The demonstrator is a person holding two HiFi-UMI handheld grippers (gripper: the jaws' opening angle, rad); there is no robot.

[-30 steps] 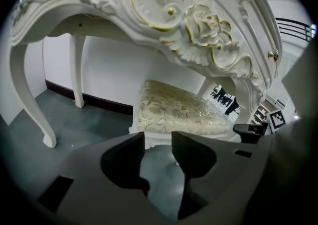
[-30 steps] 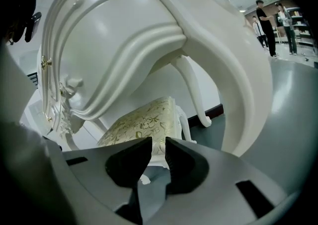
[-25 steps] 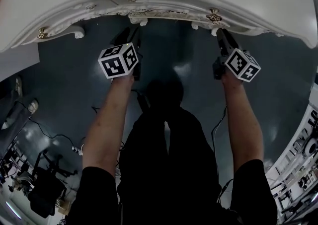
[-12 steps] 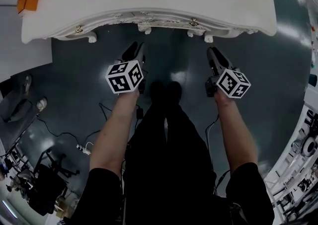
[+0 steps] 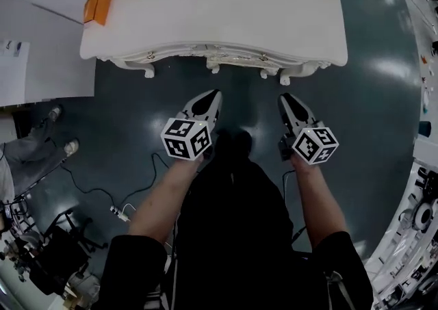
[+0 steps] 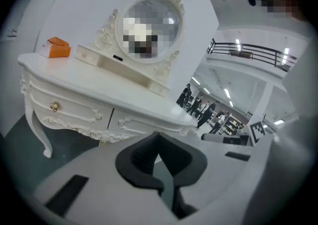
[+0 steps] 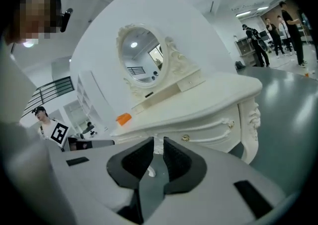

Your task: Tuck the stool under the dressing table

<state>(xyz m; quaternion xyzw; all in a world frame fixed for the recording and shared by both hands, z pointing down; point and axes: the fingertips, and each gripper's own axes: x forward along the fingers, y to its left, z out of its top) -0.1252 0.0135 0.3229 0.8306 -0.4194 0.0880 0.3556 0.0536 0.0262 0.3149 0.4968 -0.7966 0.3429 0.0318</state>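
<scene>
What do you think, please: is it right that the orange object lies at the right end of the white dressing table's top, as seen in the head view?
Not quite. The orange object lies at the left end of the white dressing table's top, not the right end. The head view shows it on the left corner.

Left gripper (image 6: 158,139) jaws together, empty

Orange item (image 5: 98,6) on dressing table (image 5: 226,24)
</scene>
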